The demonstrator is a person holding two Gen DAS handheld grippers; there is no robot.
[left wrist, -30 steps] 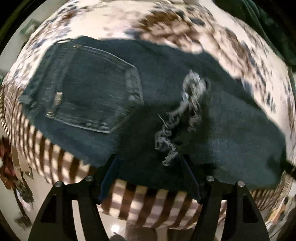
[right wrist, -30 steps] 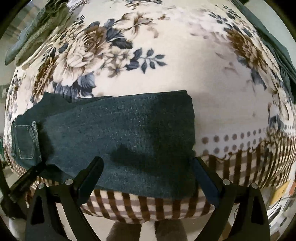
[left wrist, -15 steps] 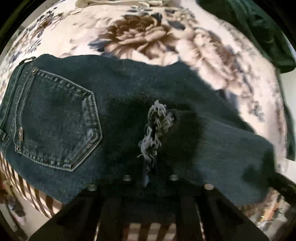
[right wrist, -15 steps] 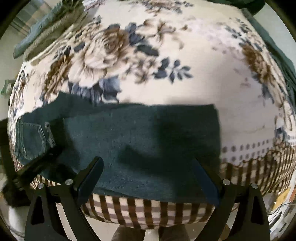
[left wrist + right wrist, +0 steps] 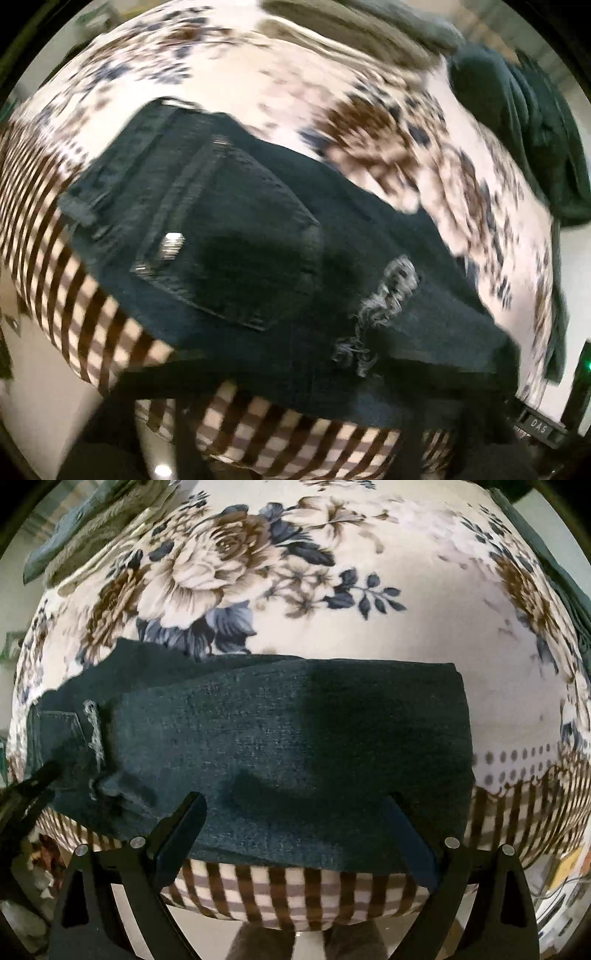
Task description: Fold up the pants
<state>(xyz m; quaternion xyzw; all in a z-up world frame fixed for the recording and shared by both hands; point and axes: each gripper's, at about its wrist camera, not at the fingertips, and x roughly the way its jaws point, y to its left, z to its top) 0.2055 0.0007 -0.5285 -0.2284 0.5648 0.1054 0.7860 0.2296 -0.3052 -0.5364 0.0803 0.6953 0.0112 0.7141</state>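
Note:
Dark blue jeans (image 5: 280,746) lie folded lengthwise on a floral blanket (image 5: 369,635) near its front edge. In the left wrist view the back pocket (image 5: 229,243) and a frayed hem (image 5: 384,302) face me. This view is blurred by motion. My left gripper (image 5: 295,391) is at the jeans' near edge, its fingers smeared dark shapes, so its state is unclear. It also shows at the far left of the right wrist view (image 5: 26,794). My right gripper (image 5: 295,834) is open, its fingers spread over the jeans' near edge, holding nothing.
The blanket's brown striped border (image 5: 295,890) hangs over the front edge. Dark green cloth (image 5: 524,122) lies at the back right and grey-green folded fabric (image 5: 85,520) at the back left. Floor and small clutter (image 5: 565,867) show below.
The left gripper has swung, so the pocket sits more central and the view blurs. The right gripper has drawn slightly closer to the jeans, still open.

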